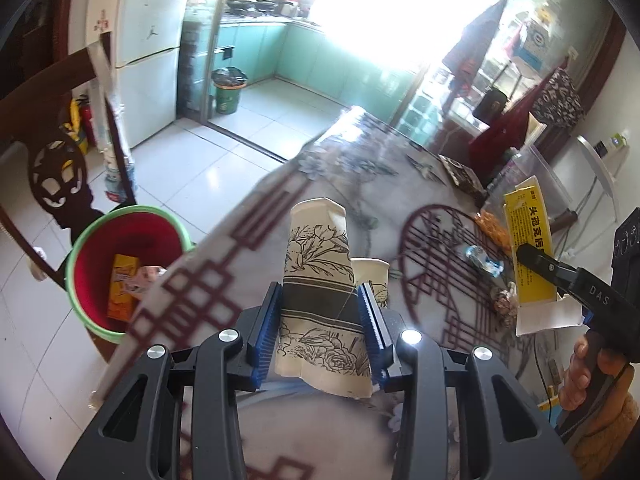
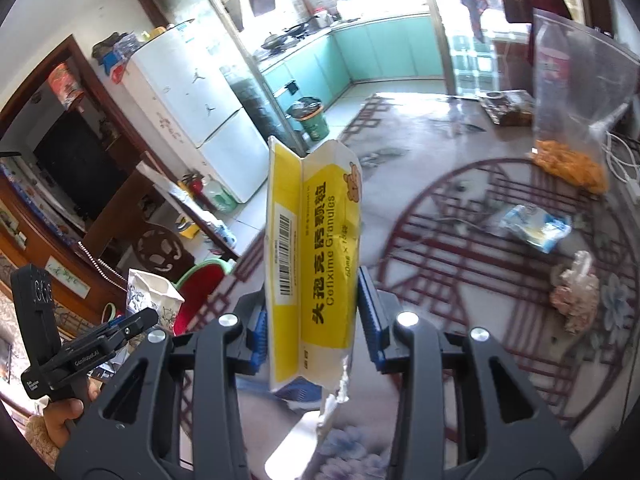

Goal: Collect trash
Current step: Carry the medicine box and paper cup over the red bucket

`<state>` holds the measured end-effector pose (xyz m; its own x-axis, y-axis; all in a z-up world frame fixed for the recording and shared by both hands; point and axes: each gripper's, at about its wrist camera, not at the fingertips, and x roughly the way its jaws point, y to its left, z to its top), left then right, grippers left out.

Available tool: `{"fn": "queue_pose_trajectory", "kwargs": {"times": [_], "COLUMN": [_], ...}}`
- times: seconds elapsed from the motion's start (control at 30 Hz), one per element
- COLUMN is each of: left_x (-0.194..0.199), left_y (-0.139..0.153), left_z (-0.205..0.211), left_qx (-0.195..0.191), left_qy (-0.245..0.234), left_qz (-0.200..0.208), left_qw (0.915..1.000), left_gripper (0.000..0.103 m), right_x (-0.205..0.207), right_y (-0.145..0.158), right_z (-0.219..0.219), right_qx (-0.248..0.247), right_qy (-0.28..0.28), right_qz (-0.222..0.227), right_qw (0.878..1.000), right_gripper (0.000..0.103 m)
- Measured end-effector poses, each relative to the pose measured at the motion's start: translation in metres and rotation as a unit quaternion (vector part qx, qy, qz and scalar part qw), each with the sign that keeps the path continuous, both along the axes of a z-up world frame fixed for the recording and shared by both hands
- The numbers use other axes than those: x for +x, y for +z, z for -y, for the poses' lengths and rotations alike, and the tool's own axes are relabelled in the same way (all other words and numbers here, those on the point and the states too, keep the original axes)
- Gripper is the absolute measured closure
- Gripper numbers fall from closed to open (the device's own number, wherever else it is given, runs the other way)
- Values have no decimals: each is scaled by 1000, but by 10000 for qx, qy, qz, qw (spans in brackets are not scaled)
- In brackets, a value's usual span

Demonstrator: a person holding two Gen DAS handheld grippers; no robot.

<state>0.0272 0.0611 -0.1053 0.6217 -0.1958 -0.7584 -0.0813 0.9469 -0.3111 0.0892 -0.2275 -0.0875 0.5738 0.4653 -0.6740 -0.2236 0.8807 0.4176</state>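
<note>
Carry step: we hold a crushed paper cup (image 1: 320,292) clamped in the left gripper (image 1: 322,320) and a yellow medicine box (image 2: 312,280) clamped in the right gripper (image 2: 316,316), both over the table right of the red bin (image 1: 120,264); next, we judge, swing left above its mouth and release.

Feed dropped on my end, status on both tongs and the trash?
Left tongs shut on paper cup. Right tongs shut on yellow medicine box. Red bin beside table edge, nothing blocking.

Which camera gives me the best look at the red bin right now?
Left wrist: the red bin shows its green rim and interior with an orange box inside. Right wrist catches only a sliver of it behind the paper cup.
</note>
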Motion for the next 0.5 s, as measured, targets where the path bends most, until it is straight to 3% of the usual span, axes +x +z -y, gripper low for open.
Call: {"fn": "queue_pose_trajectory", "kwargs": {"times": [0.5], "left_x": [-35], "left_y": [-8], "left_z": [-63], "left_qx": [82], "left_qy": [853], "left_qz": [-223], "left_qw": [9961], "left_gripper": [67], "right_x": [30], "right_y": [-21], "right_z": [-98], "right_qx": [3], "right_qy": [1042], "right_qz": [-211], "right_qw": [9943], "right_gripper": [66]}}
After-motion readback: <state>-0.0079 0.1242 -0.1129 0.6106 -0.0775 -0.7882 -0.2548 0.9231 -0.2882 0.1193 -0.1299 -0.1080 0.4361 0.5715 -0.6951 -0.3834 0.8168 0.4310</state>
